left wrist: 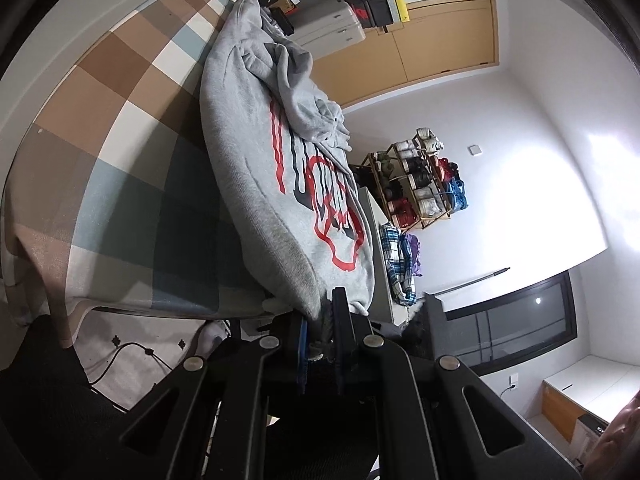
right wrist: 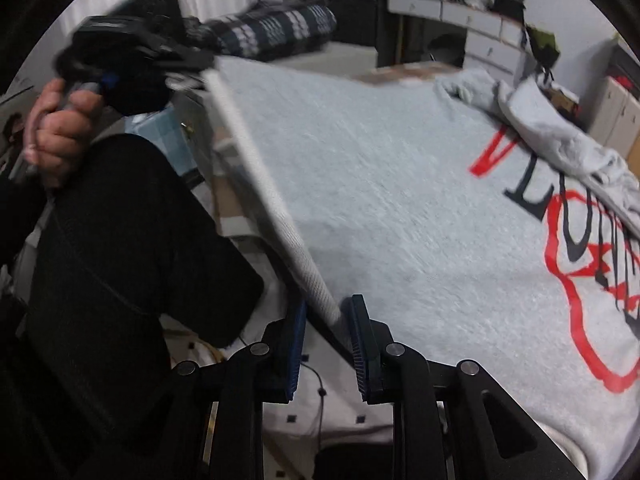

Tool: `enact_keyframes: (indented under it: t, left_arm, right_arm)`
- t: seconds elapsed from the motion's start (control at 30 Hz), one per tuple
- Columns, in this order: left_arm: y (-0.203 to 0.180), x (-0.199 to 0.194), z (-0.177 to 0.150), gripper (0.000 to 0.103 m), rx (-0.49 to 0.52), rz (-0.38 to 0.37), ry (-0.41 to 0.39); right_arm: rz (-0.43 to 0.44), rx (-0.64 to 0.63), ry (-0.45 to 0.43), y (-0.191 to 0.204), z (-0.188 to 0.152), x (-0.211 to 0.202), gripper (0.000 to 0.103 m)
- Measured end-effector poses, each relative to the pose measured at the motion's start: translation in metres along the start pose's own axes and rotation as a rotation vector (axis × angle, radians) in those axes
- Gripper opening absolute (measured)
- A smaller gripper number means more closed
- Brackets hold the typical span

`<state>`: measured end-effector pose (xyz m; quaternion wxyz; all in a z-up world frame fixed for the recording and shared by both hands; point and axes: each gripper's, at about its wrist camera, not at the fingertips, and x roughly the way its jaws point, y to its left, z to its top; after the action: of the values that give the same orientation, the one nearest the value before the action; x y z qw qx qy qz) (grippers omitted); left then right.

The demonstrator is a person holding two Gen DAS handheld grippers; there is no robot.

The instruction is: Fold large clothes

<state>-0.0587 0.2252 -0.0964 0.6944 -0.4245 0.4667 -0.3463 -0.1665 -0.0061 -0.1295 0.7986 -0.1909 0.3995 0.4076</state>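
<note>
Left hand-held gripper (left wrist: 320, 320) pinches sweatshirt (left wrist: 280, 184) hem — garment stretches lengthwise away.

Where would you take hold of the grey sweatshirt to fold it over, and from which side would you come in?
Grip the grey sweatshirt by its ribbed hem, coming from the bed's near edge. The hem is a thick, straight band stretched taut, so it suits pinching. The left gripper looks shut on one corner; the right gripper straddles the other, its fingers appearing somewhat apart.
</note>
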Motion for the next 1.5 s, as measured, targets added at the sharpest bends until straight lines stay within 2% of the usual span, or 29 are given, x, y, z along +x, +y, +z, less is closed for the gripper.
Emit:
enact_keyframes:
  t: [0.07,0.1,0.13,0.17,0.2,0.23,0.37,0.47,0.53,0.57,0.6,0.63,0.67,0.7,0.73,0.77,0.83,0.9,0.97,1.0,1.03,1.1,1.13,1.27,1.33,1.37,1.4,1.43,1.5]
  left_arm:
    - [-0.001,-0.001,0.001,0.005,-0.002,-0.008,-0.001]
    - [-0.001,-0.001,0.002,0.005,-0.002,-0.009,-0.004]
    - [-0.002,-0.002,0.002,0.005,-0.002,-0.008,-0.007]
    - [-0.004,-0.002,0.004,0.005,0.000,-0.012,-0.007]
    - [-0.005,-0.002,0.005,0.005,0.000,-0.013,-0.007]
    - [-0.007,-0.002,0.005,0.005,0.003,-0.014,-0.007]
    - [-0.013,-0.001,0.006,0.005,0.020,-0.020,0.002]
    - [-0.018,0.000,0.007,0.005,0.033,-0.032,0.013]
    - [-0.019,0.000,0.006,0.005,0.039,-0.037,0.016]
    - [-0.020,0.000,0.006,0.005,0.041,-0.038,0.017]
    - [-0.019,-0.001,0.006,0.005,0.040,-0.038,0.016]
    - [-0.016,-0.002,0.006,0.005,0.033,-0.038,0.017]
    - [-0.012,-0.003,0.006,0.005,0.018,-0.036,0.017]
    - [-0.008,-0.002,0.007,0.005,0.004,-0.035,0.017]
    - [-0.002,-0.003,0.007,0.005,-0.023,-0.024,0.014]
    - [0.005,-0.004,0.008,0.005,-0.051,-0.019,0.010]
    - [0.016,-0.005,0.008,0.009,-0.098,-0.021,0.011]
    - [0.017,-0.007,0.006,0.013,-0.101,0.002,0.008]
    - [0.018,-0.010,0.004,0.030,-0.116,0.040,-0.006]
    - [0.020,-0.011,0.003,0.049,-0.135,0.050,-0.009]
    - [0.021,-0.011,0.001,0.059,-0.152,0.039,-0.014]
    - [0.023,-0.009,0.000,0.067,-0.184,0.042,-0.006]
    - [0.026,-0.008,0.000,0.068,-0.201,0.043,0.000]
    - [0.025,0.003,0.002,0.068,-0.228,-0.020,0.000]
    - [0.020,0.008,0.004,0.069,-0.228,-0.097,0.004]
    - [0.019,0.011,0.006,0.073,-0.236,-0.149,0.013]
    - [0.020,0.014,0.008,0.082,-0.249,-0.207,0.025]
    - [0.021,0.018,0.010,0.083,-0.263,-0.276,0.036]
    - [0.023,0.021,0.016,0.083,-0.274,-0.283,0.023]
  right_arm:
    - [-0.011,0.004,-0.075,0.006,0.006,-0.017,0.025]
    - [-0.026,-0.004,-0.105,0.007,0.009,-0.023,0.044]
    - [-0.043,-0.029,-0.144,0.014,0.013,-0.030,0.092]
    - [-0.069,-0.052,-0.180,0.020,0.014,-0.035,0.102]
    - [-0.105,-0.094,-0.244,0.031,0.016,-0.039,0.103]
    - [-0.121,-0.149,-0.272,0.043,0.020,-0.038,0.103]
    - [-0.184,-0.273,-0.251,0.075,0.038,-0.004,0.103]
    - [-0.315,-0.336,-0.247,0.090,0.049,0.024,0.103]
    - [-0.381,-0.349,-0.273,0.092,0.056,0.033,0.102]
    - [-0.384,-0.336,-0.285,0.089,0.061,0.038,0.098]
    - [-0.372,-0.324,-0.289,0.084,0.065,0.039,0.078]
    - [-0.355,-0.303,-0.283,0.077,0.068,0.041,0.039]
    - [-0.332,-0.253,-0.268,0.067,0.071,0.041,0.025]
    - [-0.299,-0.203,-0.270,0.060,0.072,0.038,0.019]
    - [-0.225,-0.137,-0.296,0.050,0.073,0.031,0.015]
    - [-0.159,-0.073,-0.329,0.039,0.071,0.022,0.013]
    - [-0.127,-0.043,-0.359,0.033,0.069,0.011,0.011]
    - [-0.103,-0.027,-0.378,0.032,0.066,0.004,0.011]
    - [-0.064,0.014,-0.385,0.026,0.065,0.000,0.011]
    - [-0.049,0.033,-0.391,0.022,0.069,-0.002,0.011]
    - [-0.035,0.052,-0.395,0.021,0.071,-0.003,0.011]
    - [-0.011,0.086,-0.411,0.015,0.076,-0.008,0.011]
    - [-0.004,0.093,-0.423,0.013,0.078,-0.012,0.011]
    - [-0.005,0.104,-0.446,0.011,0.084,-0.013,0.011]
    - [-0.006,0.097,-0.449,0.014,0.083,-0.013,0.011]
    - [-0.012,0.087,-0.448,0.016,0.082,-0.013,0.011]
    - [-0.016,0.077,-0.446,0.017,0.082,-0.012,0.011]
    - [-0.023,0.064,-0.441,0.020,0.081,-0.011,0.011]
    - [-0.024,0.049,-0.440,0.022,0.080,-0.010,0.011]
